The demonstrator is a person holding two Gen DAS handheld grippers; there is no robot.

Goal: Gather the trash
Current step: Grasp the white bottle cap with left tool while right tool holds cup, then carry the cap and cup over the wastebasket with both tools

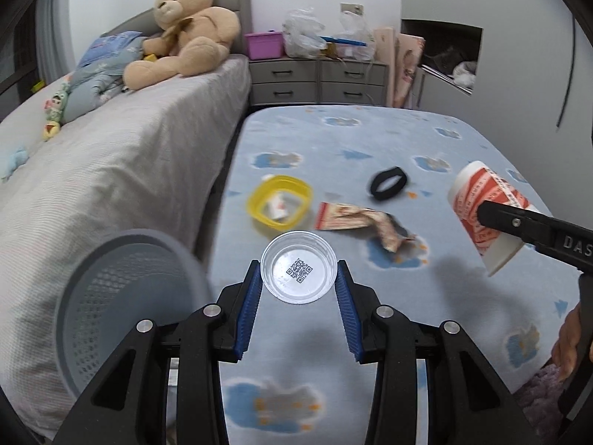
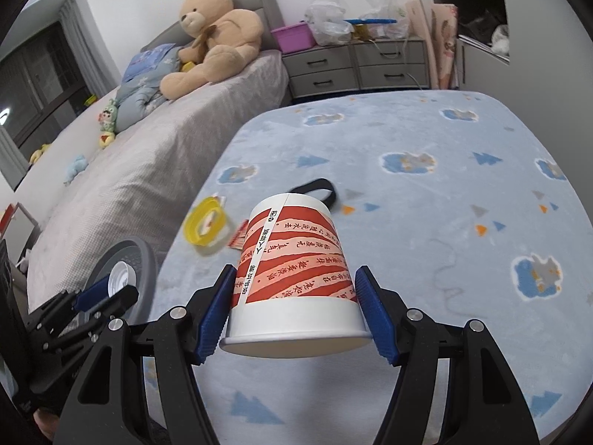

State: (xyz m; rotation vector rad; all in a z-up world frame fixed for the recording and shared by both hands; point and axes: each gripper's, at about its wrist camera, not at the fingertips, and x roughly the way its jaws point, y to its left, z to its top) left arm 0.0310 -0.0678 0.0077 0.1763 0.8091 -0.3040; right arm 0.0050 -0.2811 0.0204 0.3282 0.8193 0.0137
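Observation:
My left gripper (image 1: 298,278) is shut on a small clear plastic cup (image 1: 298,267) with a QR code on its base, held above the blue blanket (image 1: 426,137). My right gripper (image 2: 296,296) is shut on a red-and-white paper cup (image 2: 296,259), mouth toward the camera; the same paper cup (image 1: 485,215) shows at the right of the left wrist view. On the blanket lie a yellow plastic lid (image 1: 280,200), a crumpled red-and-white wrapper (image 1: 363,220) and a black band (image 1: 389,182). A grey mesh bin (image 1: 122,311) stands at the lower left beside the bed.
A second bed (image 1: 111,148) with a grey cover, a teddy bear (image 1: 185,29) and small toys lies to the left. Grey drawers (image 1: 318,78) with bags and a purple box stand at the back. A hand (image 1: 567,337) shows at the right edge.

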